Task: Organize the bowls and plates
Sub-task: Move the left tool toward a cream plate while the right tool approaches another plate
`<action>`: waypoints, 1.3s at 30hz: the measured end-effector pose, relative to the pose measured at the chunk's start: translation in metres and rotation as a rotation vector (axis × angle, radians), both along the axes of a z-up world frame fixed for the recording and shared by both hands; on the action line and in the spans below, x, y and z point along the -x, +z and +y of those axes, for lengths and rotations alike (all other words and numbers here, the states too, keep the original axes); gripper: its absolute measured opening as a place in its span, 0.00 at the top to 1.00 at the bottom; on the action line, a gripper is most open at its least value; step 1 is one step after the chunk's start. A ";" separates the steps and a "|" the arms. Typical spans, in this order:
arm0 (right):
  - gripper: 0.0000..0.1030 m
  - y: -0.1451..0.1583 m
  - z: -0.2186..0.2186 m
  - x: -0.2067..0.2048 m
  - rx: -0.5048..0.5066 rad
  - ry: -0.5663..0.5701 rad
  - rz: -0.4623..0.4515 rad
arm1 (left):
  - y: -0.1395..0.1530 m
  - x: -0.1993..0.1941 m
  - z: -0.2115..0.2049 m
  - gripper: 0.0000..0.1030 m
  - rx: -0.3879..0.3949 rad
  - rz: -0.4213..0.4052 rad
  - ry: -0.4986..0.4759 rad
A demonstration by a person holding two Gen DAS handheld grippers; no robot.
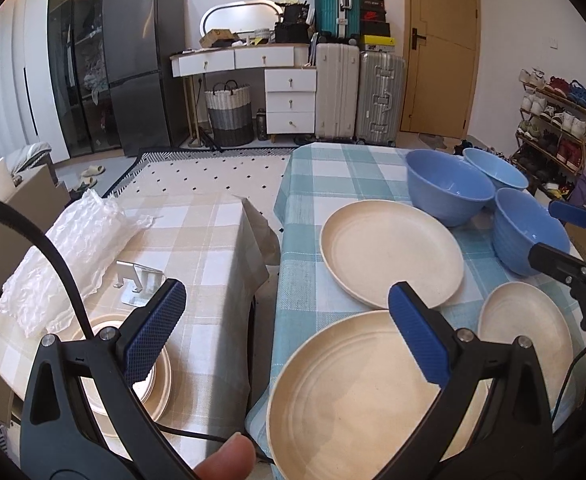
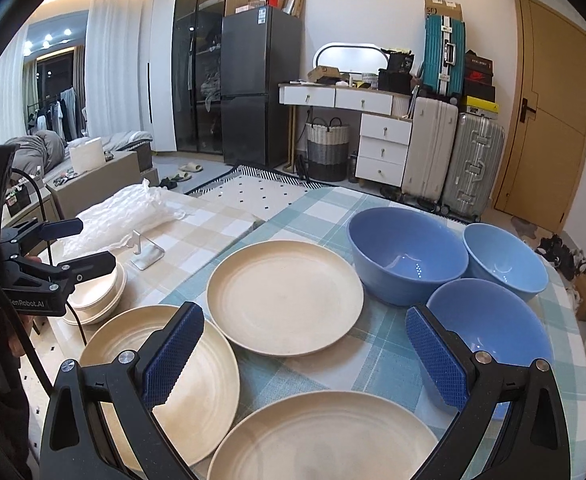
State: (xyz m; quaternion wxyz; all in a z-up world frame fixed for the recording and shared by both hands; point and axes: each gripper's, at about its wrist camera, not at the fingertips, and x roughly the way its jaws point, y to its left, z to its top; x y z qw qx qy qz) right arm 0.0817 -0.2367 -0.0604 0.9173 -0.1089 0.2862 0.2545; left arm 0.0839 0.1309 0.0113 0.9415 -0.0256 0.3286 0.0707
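Three cream plates lie on the blue-checked table: a far one point(image 2: 285, 296), a near-left one point(image 2: 197, 376) and a near one point(image 2: 325, 440). Three blue bowls stand at the right: a large one point(image 2: 405, 252), a far small one point(image 2: 503, 260) and a near one point(image 2: 485, 328). A stack of cream plates point(image 1: 157, 384) sits on the beige-checked table. My left gripper point(image 1: 285, 332) is open and empty, hovering over the gap between the tables. My right gripper point(image 2: 305, 352) is open and empty above the plates.
Bubble wrap point(image 1: 65, 248) and a small metal stand point(image 1: 139, 284) lie on the beige table point(image 1: 213, 240). A gap separates the two tables. Beyond are a rug, a fridge, drawers, suitcases and a shoe rack point(image 1: 553, 120).
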 end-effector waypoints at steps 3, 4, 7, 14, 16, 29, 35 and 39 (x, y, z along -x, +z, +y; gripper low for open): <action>0.00 -0.003 0.005 -0.011 0.016 -0.001 0.018 | -0.006 -0.019 0.004 0.02 0.007 0.021 -0.002; 0.00 -0.003 0.006 -0.015 0.021 0.000 0.026 | -0.009 -0.025 0.005 0.02 0.009 0.030 -0.004; 0.00 -0.009 0.015 -0.029 0.045 0.003 0.052 | -0.016 -0.041 0.008 0.02 0.034 0.054 -0.010; 0.00 -0.020 0.028 -0.055 0.087 0.022 0.112 | -0.025 -0.069 0.012 0.02 0.080 0.102 -0.006; 0.00 -0.022 0.031 -0.063 0.096 0.023 0.131 | -0.026 -0.077 0.013 0.02 0.112 0.123 -0.010; 0.00 -0.040 0.041 -0.117 0.110 0.019 0.324 | -0.037 -0.121 0.010 0.02 0.170 0.218 -0.042; 0.00 -0.048 0.042 -0.135 0.089 0.016 0.408 | -0.049 -0.134 0.015 0.02 0.177 0.250 -0.039; 0.00 -0.058 0.043 -0.144 0.091 0.004 0.440 | -0.058 -0.143 0.017 0.02 0.166 0.268 -0.031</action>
